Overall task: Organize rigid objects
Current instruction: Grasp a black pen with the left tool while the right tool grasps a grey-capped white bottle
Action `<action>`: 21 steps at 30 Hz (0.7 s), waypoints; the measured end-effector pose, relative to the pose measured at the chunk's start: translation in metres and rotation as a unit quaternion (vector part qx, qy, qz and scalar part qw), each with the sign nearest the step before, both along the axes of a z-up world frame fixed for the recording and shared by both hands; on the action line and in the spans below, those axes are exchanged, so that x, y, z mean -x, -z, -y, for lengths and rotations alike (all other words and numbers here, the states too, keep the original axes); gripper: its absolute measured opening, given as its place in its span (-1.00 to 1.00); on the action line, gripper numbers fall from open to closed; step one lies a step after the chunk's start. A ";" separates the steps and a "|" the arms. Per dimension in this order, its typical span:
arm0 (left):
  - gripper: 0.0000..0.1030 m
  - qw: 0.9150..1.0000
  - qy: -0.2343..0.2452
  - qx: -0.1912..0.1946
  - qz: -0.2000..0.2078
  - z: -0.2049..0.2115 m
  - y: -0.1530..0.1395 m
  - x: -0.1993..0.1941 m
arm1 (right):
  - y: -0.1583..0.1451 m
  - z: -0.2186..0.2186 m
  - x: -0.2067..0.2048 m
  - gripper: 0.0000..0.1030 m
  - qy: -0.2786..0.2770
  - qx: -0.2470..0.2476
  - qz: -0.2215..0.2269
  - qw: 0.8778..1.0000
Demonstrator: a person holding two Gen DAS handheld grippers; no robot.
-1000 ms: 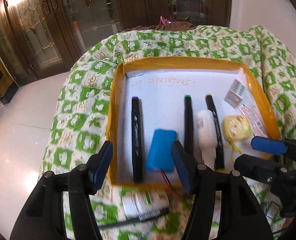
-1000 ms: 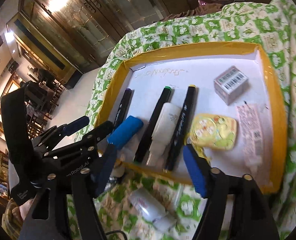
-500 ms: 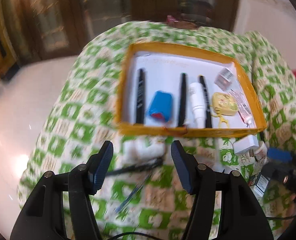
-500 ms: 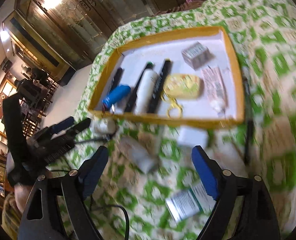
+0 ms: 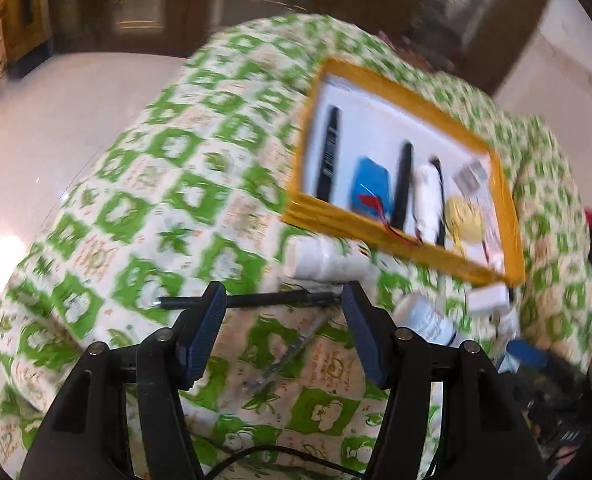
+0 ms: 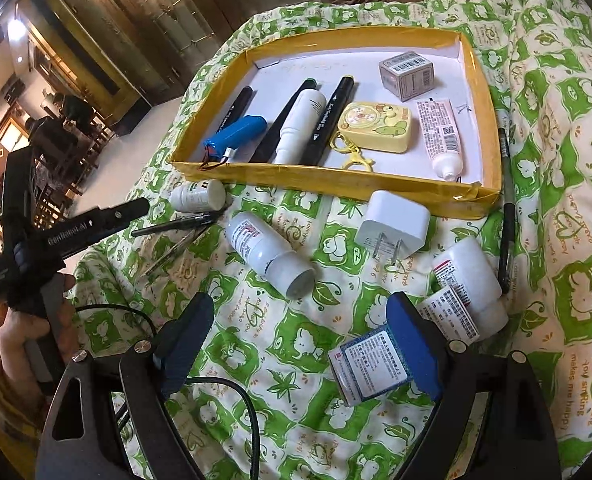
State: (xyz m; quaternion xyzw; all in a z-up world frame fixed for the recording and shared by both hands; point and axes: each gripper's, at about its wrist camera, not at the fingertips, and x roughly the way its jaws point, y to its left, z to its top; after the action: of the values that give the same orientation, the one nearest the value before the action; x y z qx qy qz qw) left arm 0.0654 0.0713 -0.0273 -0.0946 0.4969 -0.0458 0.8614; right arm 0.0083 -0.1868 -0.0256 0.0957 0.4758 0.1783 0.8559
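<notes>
Left tool (image 5: 281,302): jaws apart, nothing between them; hovers over the green-and-white cloth (image 5: 143,184), a black pen (image 5: 255,300) lying across just past its tips; this view is blurred
Right tool (image 6: 300,320): jaws apart, holding nothing; above the cloth, its right pad beside a white-and-blue box (image 6: 370,364)
Tray (image 6: 336,182): yellow rim, white floor, on the cloth; far from both tools
In tray, left to right: marker (image 6: 235,110), blue battery (image 6: 235,136) with red wire at the near rim, marker (image 6: 285,118), white bottle (image 6: 300,124), marker (image 6: 330,118), yellow keychain (image 6: 378,128), tube (image 6: 442,136); grey box (image 6: 406,74) behind the tube
Outside tray, near side: small white jar (image 6: 197,196) touching the rim, pen and a clear pen (image 6: 175,250) beside it, white bottle (image 6: 267,252) on its side, plug (image 6: 392,226), two more white bottles (image 6: 468,276) beside the box
Right of tray: black pen (image 6: 506,200) along the rim
</notes>
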 end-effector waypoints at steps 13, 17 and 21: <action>-0.25 0.915 0.268 -0.297 -0.046 0.054 0.019 -0.014 | 0.001 0.000 0.000 0.64 0.004 0.000 0.000 1.000; -0.34 0.919 0.269 -0.280 -0.070 0.047 0.032 -0.017 | 0.001 -0.003 0.000 0.64 -0.001 0.007 0.001 1.000; -0.39 0.915 0.276 -0.279 -0.094 0.047 0.041 -0.023 | 0.000 -0.007 -0.006 0.64 -0.007 0.008 -0.004 1.000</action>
State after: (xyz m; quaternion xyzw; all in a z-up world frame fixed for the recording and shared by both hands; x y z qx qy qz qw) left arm 0.0886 0.0246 -0.0684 0.2869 0.5743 -0.1326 0.7552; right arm 0.0144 -0.1801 -0.0258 0.0857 0.4810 0.1801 0.8537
